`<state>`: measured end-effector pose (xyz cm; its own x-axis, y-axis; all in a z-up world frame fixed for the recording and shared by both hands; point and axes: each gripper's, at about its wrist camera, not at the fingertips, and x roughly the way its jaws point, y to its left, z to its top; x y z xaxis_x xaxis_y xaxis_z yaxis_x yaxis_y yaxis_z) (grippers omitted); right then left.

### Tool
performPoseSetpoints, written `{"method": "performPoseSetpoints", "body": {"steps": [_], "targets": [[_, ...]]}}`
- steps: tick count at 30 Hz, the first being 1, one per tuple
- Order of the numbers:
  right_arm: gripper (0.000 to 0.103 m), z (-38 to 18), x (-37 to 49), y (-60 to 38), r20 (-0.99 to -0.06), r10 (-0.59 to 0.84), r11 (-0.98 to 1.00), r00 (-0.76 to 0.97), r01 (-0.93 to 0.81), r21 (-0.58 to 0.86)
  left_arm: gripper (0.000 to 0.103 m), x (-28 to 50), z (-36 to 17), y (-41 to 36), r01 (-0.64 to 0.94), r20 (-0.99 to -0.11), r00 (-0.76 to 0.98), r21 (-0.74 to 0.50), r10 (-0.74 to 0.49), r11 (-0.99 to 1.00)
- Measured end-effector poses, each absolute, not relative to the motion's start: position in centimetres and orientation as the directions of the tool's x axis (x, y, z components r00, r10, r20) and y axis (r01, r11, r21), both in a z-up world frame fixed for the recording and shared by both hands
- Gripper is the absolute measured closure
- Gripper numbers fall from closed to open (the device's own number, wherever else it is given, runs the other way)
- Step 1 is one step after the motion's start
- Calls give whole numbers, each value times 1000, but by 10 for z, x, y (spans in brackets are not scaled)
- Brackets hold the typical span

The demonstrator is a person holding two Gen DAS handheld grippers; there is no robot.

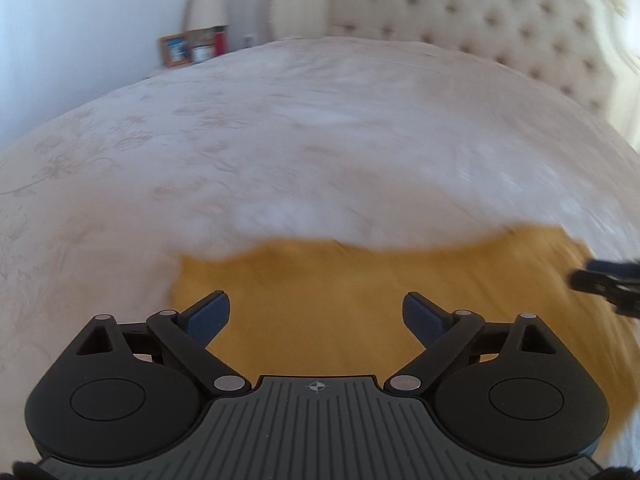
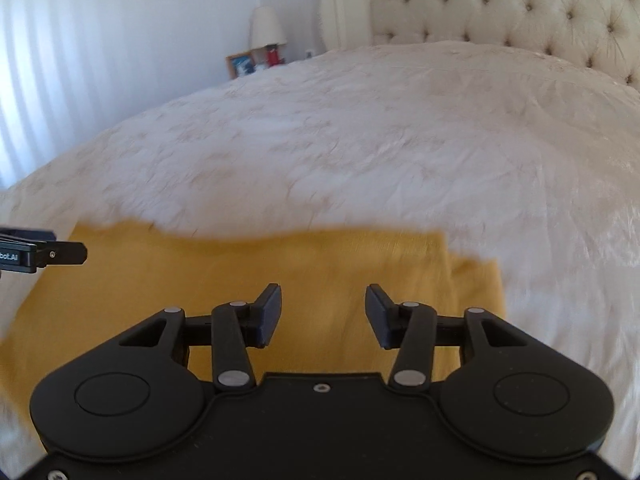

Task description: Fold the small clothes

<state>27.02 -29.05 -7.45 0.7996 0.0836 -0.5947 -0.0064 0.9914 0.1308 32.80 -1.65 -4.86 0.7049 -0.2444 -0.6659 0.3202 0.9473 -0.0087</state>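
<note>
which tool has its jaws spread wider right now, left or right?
The left tool: its blue-padded fingers splay far apart over the yellow garment. The right tool is open too, but narrower.

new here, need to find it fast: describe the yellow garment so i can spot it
Start at the large bed with the tufted cream headboard. On its pale cover, at the near edge, the yellow garment lies spread flat. It is the only strongly coloured thing on the bed.
</note>
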Motion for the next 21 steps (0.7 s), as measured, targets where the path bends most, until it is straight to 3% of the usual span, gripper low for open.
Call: {"method": "performPoseSetpoints", "body": {"steps": [5,11,21], "targets": [[39,-97,220,-280,-634,61,998,771,-34,54,7,270,-74,-24,373,-687,686,48,-240,927],[32,-106,167,-288,-619,57,996,784,-3,88,0,228,-101,-14,383,-706,674,80,-219,920],[20,-104,121,-310,-535,89,975,840,35,218,0,233,-59,-44,377,-660,713,76,-237,923]]}}
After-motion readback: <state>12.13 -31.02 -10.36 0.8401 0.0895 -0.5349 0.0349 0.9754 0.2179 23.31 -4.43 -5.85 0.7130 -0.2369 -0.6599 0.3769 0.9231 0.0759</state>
